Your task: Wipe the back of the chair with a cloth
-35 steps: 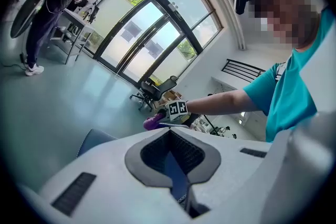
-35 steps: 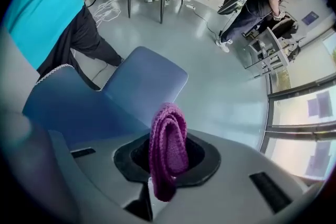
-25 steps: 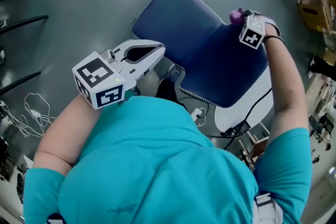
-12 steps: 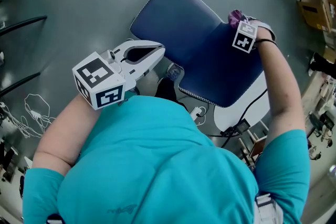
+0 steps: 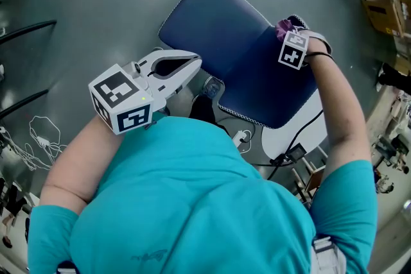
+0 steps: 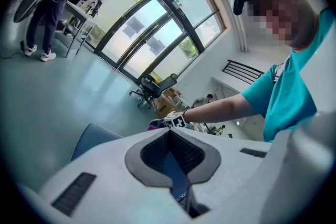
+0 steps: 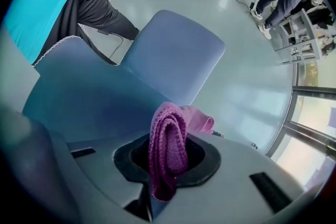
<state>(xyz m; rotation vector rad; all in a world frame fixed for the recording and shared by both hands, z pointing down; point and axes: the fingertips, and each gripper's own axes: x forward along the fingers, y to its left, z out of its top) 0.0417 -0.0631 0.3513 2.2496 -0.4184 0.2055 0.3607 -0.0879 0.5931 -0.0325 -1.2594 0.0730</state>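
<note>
Right gripper (image 5: pixel 286 31): jaws clamped on a folded magenta knit cloth (image 7: pixel 168 145), whose fold stands up out of the jaw opening. In the head view the cloth (image 5: pixel 283 26) sits at the far edge of the dark blue padded chair with white stitched trim (image 5: pixel 218 29), near the crease where its two panels meet. I cannot confirm contact with the padding. Left gripper (image 5: pixel 192 64): tips together, nothing held, hanging just off the chair's near corner, apart from it.
</note>
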